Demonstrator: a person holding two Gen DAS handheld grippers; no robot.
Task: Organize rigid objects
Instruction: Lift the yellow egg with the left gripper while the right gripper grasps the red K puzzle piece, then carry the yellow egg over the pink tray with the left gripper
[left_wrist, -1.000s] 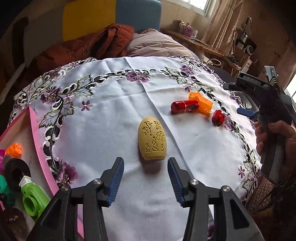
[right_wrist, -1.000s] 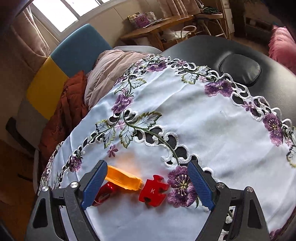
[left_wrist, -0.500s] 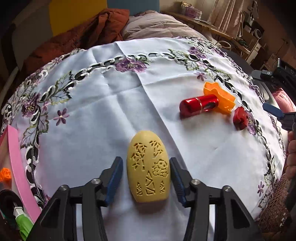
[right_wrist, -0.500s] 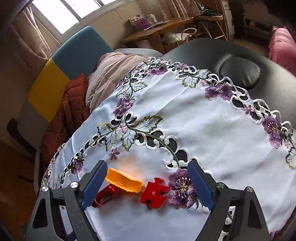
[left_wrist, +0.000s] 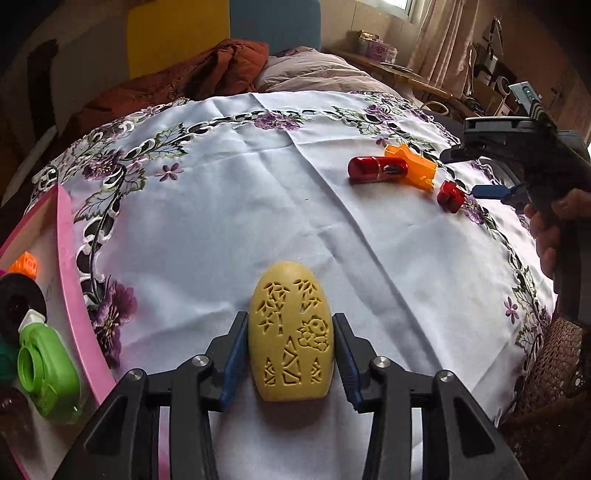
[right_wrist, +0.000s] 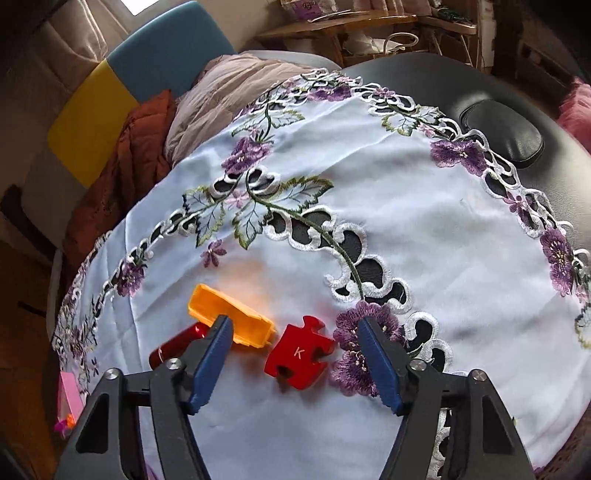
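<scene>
A yellow carved oval block (left_wrist: 290, 334) lies on the white embroidered tablecloth (left_wrist: 258, 206). My left gripper (left_wrist: 290, 325) is shut on it, with both blue pads pressed against its sides. A red puzzle piece marked K (right_wrist: 300, 351) lies on the cloth between the fingers of my open right gripper (right_wrist: 293, 330), close to the tips. An orange plastic piece (right_wrist: 231, 320) and a red cylinder (right_wrist: 175, 345) lie just left of it. In the left wrist view the red cylinder (left_wrist: 376, 168), orange piece (left_wrist: 413, 168) and puzzle piece (left_wrist: 450, 195) sit at the right, beside the right gripper (left_wrist: 480, 173).
A pink tray (left_wrist: 70, 266) at the left edge holds a green piece (left_wrist: 46, 373), a black round piece (left_wrist: 18, 302), an orange piece (left_wrist: 24, 264) and others. Clothes and a cushion lie behind the table. A black padded surface (right_wrist: 502, 133) shows beyond the cloth.
My left gripper moved forward around the yellow block and closed on it. My right gripper lowered toward the red puzzle piece and narrowed its opening.
</scene>
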